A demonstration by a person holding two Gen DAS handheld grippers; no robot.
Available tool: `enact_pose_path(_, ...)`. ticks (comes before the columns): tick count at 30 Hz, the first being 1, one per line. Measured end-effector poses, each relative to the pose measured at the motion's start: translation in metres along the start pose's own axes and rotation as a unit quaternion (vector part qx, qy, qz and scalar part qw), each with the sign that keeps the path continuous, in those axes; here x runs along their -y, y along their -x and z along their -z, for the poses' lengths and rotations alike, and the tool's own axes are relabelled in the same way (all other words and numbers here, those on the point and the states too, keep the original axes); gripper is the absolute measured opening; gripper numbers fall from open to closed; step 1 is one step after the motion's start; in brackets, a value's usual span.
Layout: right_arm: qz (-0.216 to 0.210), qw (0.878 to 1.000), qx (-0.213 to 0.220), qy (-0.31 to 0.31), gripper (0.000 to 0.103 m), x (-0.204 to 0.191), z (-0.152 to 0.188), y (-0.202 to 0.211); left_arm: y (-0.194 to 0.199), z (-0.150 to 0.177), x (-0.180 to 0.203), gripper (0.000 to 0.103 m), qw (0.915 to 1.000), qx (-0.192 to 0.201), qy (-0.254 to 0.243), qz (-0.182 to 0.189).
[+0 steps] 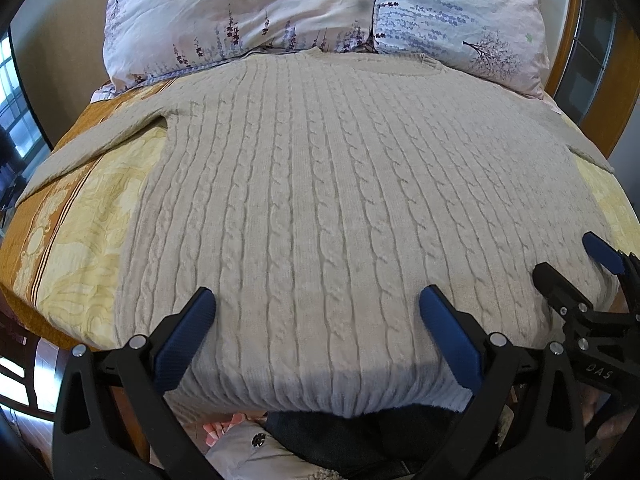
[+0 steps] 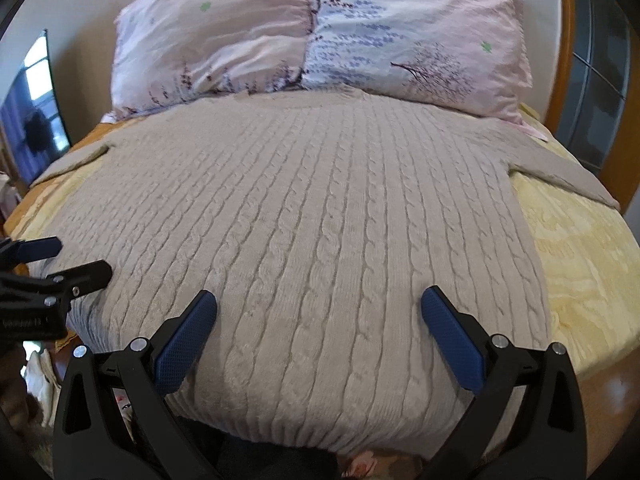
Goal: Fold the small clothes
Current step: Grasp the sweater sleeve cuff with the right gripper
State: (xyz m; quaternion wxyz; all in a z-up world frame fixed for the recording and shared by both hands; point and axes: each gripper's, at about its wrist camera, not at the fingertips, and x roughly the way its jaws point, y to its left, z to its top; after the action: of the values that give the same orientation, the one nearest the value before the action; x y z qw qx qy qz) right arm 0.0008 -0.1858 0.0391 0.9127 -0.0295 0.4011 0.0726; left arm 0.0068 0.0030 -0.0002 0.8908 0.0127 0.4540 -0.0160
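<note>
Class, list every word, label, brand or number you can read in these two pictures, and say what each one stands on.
"DAS": raised letters on the black body of the right gripper, in the left wrist view.
Raised lettering on the left gripper, in the right wrist view: too blurred to read.
Sweater and pillows: no readable text.

Ahead of me, a bed under a yellow patterned cover [image 1: 80, 240], two floral pillows [image 1: 240, 12] at twelve o'clock, wooden headboard [image 2: 566, 40] at two, daylight from what may be a window [image 1: 12, 92] at nine.

Sweater [image 1: 320, 200] on bed [image 1: 92, 248], pillows [image 1: 320, 12] behind
</note>
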Motion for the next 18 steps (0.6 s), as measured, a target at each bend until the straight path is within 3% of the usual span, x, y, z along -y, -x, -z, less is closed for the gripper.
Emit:
enact_pose_path(5,-0.017,0.999,0.001,-0.039,0.102,0.022,-0.017,-0.004,-0.005,-0.017,-0.004,0.101,0.9997,0.022,-0.013,-0.006)
enact_pose_path(9,-0.005,0.992,0.018,-0.127,0.102,0.077,-0.048,-0.006,-0.011,-0.042,-0.011,0.101,0.9995,0.025,-0.020,0.007)
enact_pose_path(13,0.012,0.971,0.027,-0.239,0.093,0.153,-0.077,-0.012,-0.012,-0.066,-0.025,0.101,0.9970,0.050,-0.005,0.058)
enact_pose_path(15,0.023,0.954,0.024,-0.298,0.087,0.193,-0.085,-0.018,-0.015,-0.081,-0.032,0.101,0.9949,0.059,0.006,0.082)
enact_pose_path(18,0.035,0.929,0.016,-0.367,0.079,0.237,-0.085,-0.029,-0.017,-0.102,-0.036,0.101,0.9937,0.074,0.002,0.083)
